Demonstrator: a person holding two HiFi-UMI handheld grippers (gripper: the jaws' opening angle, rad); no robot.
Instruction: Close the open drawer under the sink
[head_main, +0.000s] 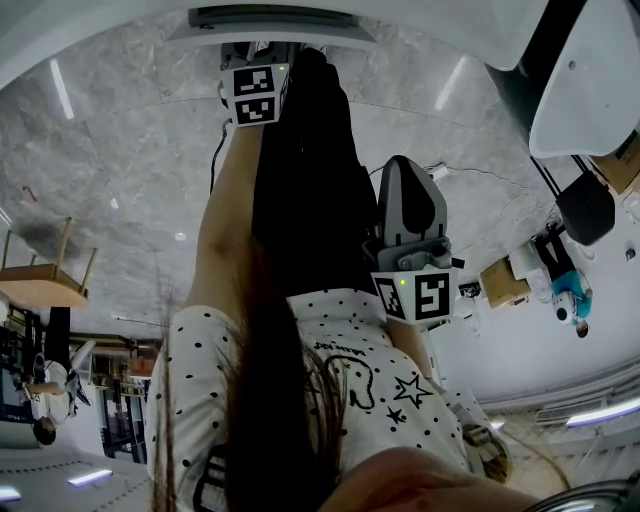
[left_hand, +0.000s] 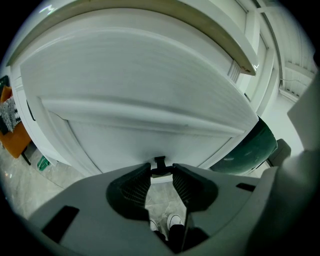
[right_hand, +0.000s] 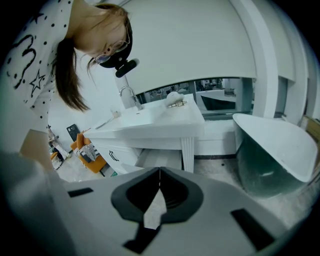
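— Under the sink (right_hand: 150, 122), where is the drawer (left_hand: 150, 85)?
— Right in front of the left tongs (left_hand: 161, 171). In the left gripper view its white front fills everything from 9 o'clock round to 2 o'clock. Its small black handle (left_hand: 159, 161) sits at 12 o'clock, just at the tips.
— Are those tongs gripping it?
— Their jaws stand wide apart with the handle at the mouth of the gap. I can't tell whether the tips touch it.
— Anything inside the drawer?
— Its inside can't be made out from either view. In the right gripper view it juts out below the sink, at 12 o'clock from the right tongs (right_hand: 159, 173) and well apart from them.
— And those?
— Closed, tips meeting, nothing between them.
— Other containers?
— The sink's basin shows only its rim, with a faucet (right_hand: 128, 95) at its 10 o'clock side. A bathtub (right_hand: 272, 150), white within and dark green outside, stands at 3 o'clock, and what shows of its inside is bare white.
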